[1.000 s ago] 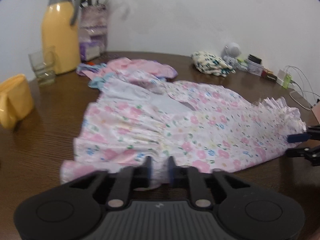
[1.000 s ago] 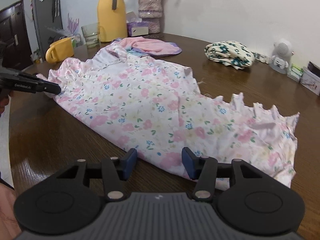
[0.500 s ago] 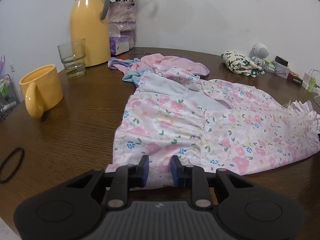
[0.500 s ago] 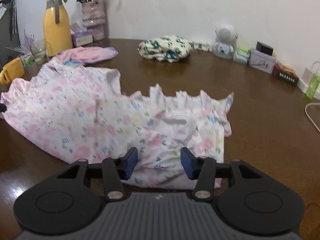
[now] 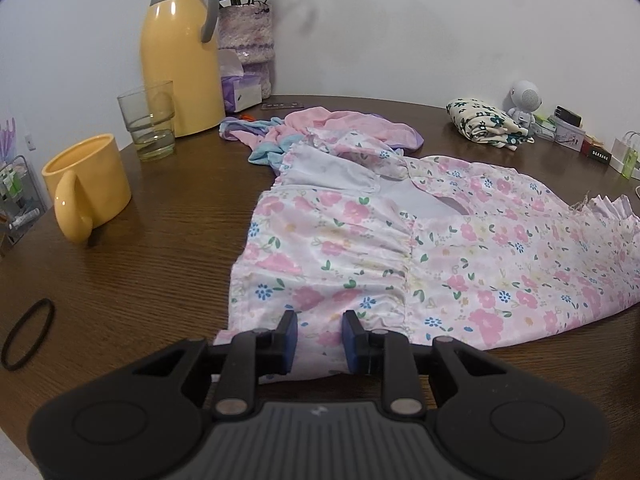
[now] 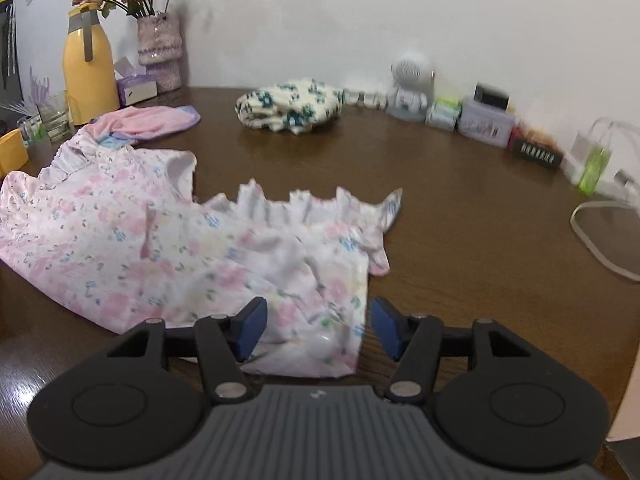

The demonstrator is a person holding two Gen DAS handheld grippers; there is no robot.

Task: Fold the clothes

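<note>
A pink floral dress (image 5: 400, 248) lies spread on the round brown table (image 5: 160, 264). In the left wrist view my left gripper (image 5: 319, 342) is open, its pads either side of the dress's near edge. In the right wrist view the dress (image 6: 168, 248) ends in a ruffled hem bunched near my right gripper (image 6: 318, 330). That gripper is open wide over the hem corner, and I cannot tell if it touches the cloth. A pink and purple garment (image 5: 352, 124) lies behind the dress. A folded cream floral garment (image 6: 290, 106) sits further back.
A yellow mug (image 5: 86, 188), a glass (image 5: 148, 120), a yellow thermos (image 5: 182, 56) and a flower vase (image 5: 246, 46) stand at the back left. A black hair band (image 5: 28, 334) lies near left. A robot figurine (image 6: 410, 80), small boxes and cables line the right wall.
My left gripper has opened from nearly shut and moved left along the dress's edge. My right gripper has opened wider and shifted right to the bunched ruffled hem.
</note>
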